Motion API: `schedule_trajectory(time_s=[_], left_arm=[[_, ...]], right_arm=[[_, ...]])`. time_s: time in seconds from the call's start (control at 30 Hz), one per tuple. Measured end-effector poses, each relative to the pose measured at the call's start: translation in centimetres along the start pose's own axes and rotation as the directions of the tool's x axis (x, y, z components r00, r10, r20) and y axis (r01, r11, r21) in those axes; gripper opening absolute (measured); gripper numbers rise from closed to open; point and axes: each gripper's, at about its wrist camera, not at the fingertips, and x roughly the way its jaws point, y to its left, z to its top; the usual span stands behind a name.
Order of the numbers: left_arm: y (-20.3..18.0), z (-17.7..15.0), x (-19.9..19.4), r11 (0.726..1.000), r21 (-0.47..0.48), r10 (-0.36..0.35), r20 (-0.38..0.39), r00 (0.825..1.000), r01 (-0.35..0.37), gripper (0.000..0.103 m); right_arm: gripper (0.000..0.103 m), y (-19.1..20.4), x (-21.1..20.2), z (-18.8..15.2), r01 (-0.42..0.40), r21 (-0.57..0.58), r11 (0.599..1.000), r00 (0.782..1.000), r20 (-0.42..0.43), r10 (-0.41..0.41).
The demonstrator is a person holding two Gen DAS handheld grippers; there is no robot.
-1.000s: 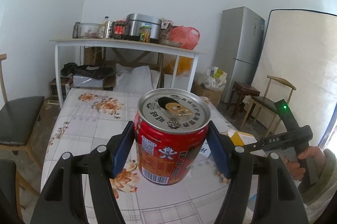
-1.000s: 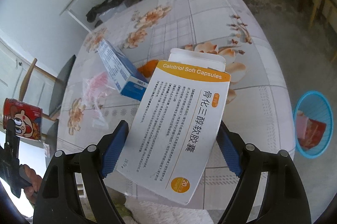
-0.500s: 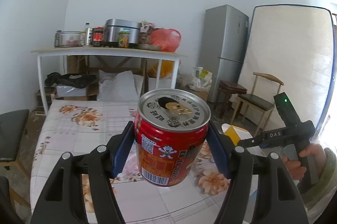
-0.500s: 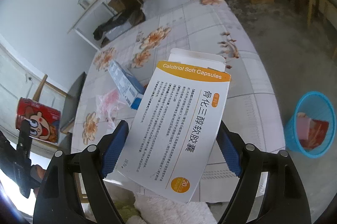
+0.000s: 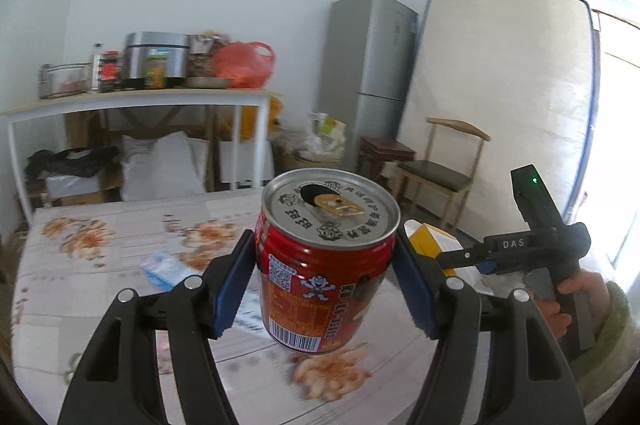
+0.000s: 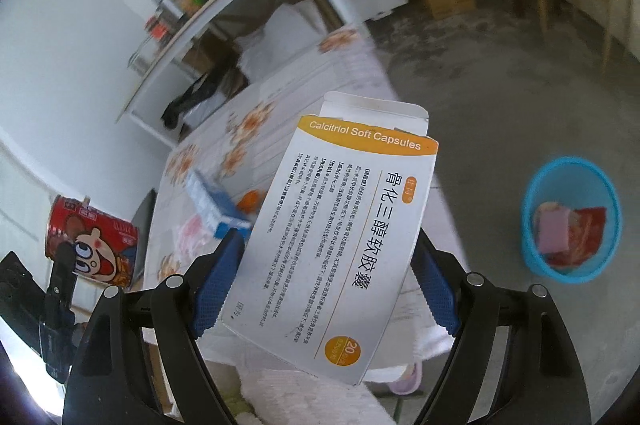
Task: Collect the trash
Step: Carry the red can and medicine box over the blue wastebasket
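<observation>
Since a second ago both your hands have swung away from the bench (image 5: 100, 289) toward the room's right side; the blue bin (image 6: 536, 245) on the floor now sits larger in the right view.

Left hand-held gripper (image 5: 326, 277): clamped on the red can (image 5: 326, 265), pads on its side walls, held above the bench. Opened top, likely empty, so light; thin wall dents easily and is slick. Mid-body grip suits it. Cartoon face and barcode readable, the script is not.

Right hand-held gripper (image 6: 324, 289): clamped across the capsule box (image 6: 344, 237), end flap open. Light card, crushable; hold the long edges. Reads "Calcitriol Soft Capsules", "20".

Blue carton (image 6: 212, 209) and plastic wrapper (image 6: 192, 233) remain on the bench.
</observation>
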Motion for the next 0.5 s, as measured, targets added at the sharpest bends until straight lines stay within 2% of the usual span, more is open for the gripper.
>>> schedule_trajectory(time_s=[0.13,0.27,0.43,0.5], left_arm=[[-2.0,0.5,2.9,0.995,-0.005,-0.097,-0.048,0.994,0.097,0.066],[-4.9,0.9,6.4,0.978,-0.024,-0.207,-0.113,0.972,0.206,0.066],[-9.5,0.9,11.2,0.947,-0.028,-0.319,-0.221,0.922,0.321,0.066],[-11.8,0.7,13.8,0.931,-0.042,-0.361,-0.278,0.89,0.364,0.066]], right_arm=[[0.078,-3.8,-2.6,-0.3,0.047,0.089,0.995,0.997,0.061,-0.053],[0.078,-8.1,-4.9,-1.3,0.101,0.197,0.975,0.987,0.104,-0.123],[0.078,-14.1,-6.5,-2.9,0.143,0.341,0.929,0.977,0.104,-0.189],[0.078,-16.0,-6.6,-2.9,0.147,0.379,0.914,0.976,0.095,-0.197]])
